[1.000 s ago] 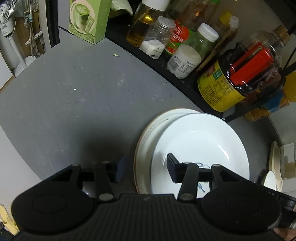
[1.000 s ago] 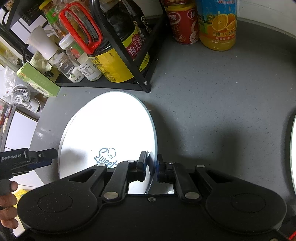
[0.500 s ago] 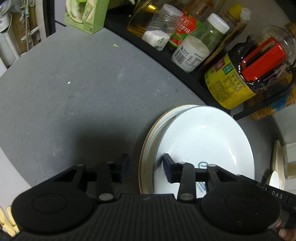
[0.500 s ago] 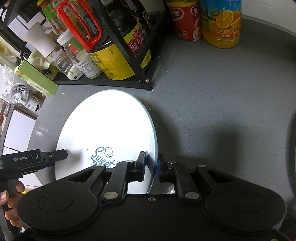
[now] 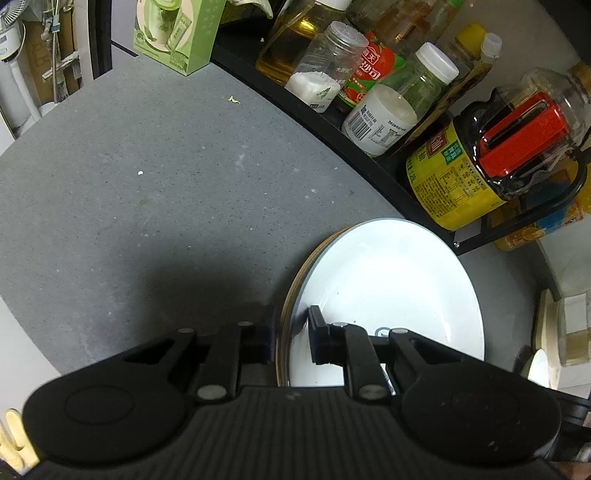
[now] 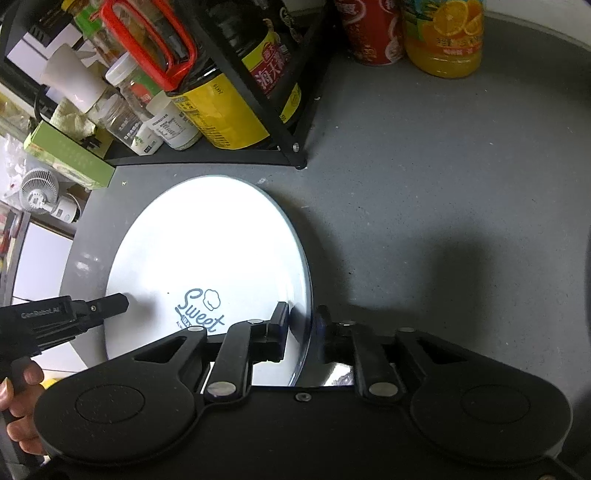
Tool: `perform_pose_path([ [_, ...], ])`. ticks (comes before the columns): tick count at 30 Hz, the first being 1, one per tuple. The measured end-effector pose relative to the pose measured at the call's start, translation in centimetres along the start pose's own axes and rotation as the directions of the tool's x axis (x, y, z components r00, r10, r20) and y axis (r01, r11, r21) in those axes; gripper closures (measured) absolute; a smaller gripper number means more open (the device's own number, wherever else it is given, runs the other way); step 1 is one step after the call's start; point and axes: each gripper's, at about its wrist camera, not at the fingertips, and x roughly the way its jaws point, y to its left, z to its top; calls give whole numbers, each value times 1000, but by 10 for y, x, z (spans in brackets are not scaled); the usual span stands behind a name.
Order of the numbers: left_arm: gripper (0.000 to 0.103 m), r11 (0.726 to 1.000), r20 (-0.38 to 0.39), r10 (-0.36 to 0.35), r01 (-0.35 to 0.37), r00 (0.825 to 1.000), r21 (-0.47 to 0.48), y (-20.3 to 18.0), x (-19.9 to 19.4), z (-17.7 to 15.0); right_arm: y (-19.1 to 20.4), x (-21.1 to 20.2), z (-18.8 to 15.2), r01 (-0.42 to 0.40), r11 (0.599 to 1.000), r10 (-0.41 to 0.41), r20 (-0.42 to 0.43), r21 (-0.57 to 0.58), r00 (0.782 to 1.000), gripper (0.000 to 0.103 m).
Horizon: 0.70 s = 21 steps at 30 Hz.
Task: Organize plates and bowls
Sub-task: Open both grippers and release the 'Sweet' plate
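A white plate [image 5: 388, 295] printed "Sweet" lies almost squarely on a brown-rimmed plate [image 5: 295, 264] on the grey counter. My left gripper [image 5: 291, 336] straddles the left rim of both plates, with one finger outside the brown rim and the other on the white plate's face, and it has closed down on them. In the right wrist view the white plate [image 6: 207, 251] fills the middle. My right gripper [image 6: 301, 325] is shut on its near right rim. The left gripper's top finger [image 6: 110, 304] rests on the plate's far left edge, and its lower finger is hidden.
A black wire rack [image 6: 295, 122] with a soy sauce jug [image 5: 480, 166], jars and bottles stands just behind the plates. A green box [image 5: 177, 33] sits at the back left. An orange juice bottle [image 6: 443, 37] and a red can [image 6: 369, 33] stand far right. Bare counter [image 5: 147, 184] lies to the left.
The white plate has settled more squarely over the brown-rimmed plate. My left gripper's fingers have narrowed from wide open onto the plates' left rim. The right gripper keeps its grip.
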Motion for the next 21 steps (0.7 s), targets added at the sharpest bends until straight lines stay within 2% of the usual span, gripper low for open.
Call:
perform_pose_path([
  [2,86,1000,-6,21,-21,1000,10,-4,-2,2,-1,-7,0,-13,1000,13,2,-3,1000,79],
  [4,84,999,3,29,-29,1000,25,-9,-8,3,-4,-15,0,-38,999,38,5,11,999,62],
  [6,79,999,7,23,-23,1000,44,-16,-14,4,-7,-25,0,-43,999,43,17,14,999,48],
  [8,77,997,13,44,-44,999,62,-26,-20,5,-9,-34,-1,-51,999,51,26,10,998,46],
  [10,74,996,21,30,-32,999,81,-35,-26,4,-12,-45,-2,-63,998,63,33,21,997,37],
  [14,58,991,14,17,-18,1000,133,-60,-32,1,-18,-67,-4,-65,998,63,70,18,996,26],
  [16,55,986,19,17,-20,1000,167,-73,-36,-2,-23,-77,-6,-70,997,68,85,29,994,20],
  [21,45,969,-2,3,-3,1000,245,-108,-39,-13,-37,-102,-11,-66,996,58,127,58,990,13],
])
